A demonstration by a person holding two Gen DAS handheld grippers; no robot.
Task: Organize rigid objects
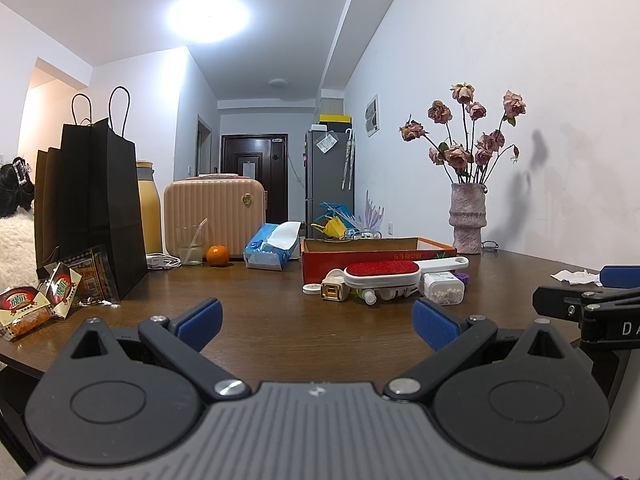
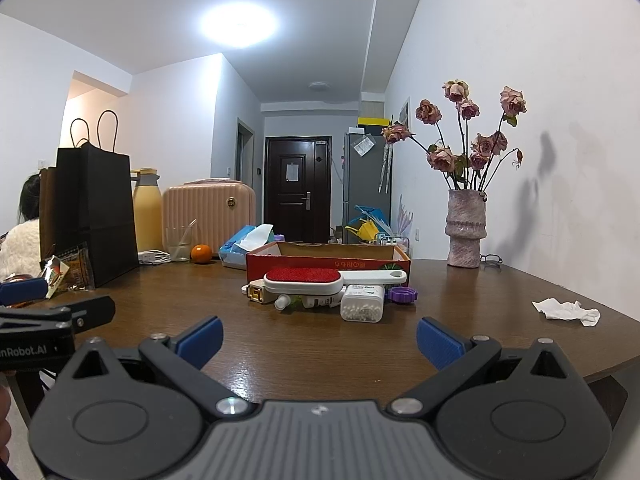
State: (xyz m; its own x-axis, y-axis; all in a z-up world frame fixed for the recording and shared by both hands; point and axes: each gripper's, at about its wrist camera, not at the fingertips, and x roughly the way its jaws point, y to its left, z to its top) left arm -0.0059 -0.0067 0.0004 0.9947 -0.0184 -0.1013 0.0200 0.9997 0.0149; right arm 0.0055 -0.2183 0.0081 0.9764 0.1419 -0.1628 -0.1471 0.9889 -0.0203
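A red-padded white lint brush (image 2: 304,279) is lying atop a cluster of small items mid-table, just before a red cardboard box (image 2: 328,263). A clear tub of white beads (image 2: 362,308) is sitting at the cluster's near right. A crumpled white tissue (image 2: 568,310) is lying far right; a black paper bag (image 2: 96,212) is standing left.

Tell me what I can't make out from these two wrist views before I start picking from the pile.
- Red box interior: both views, hidden by its front wall.
- White bottle: both views, mostly covered by the lint brush; label too small.
- Purple item: left wrist view, nearly hidden behind the clear pill box.
- Right gripper and left gripper: open, holding nothing.
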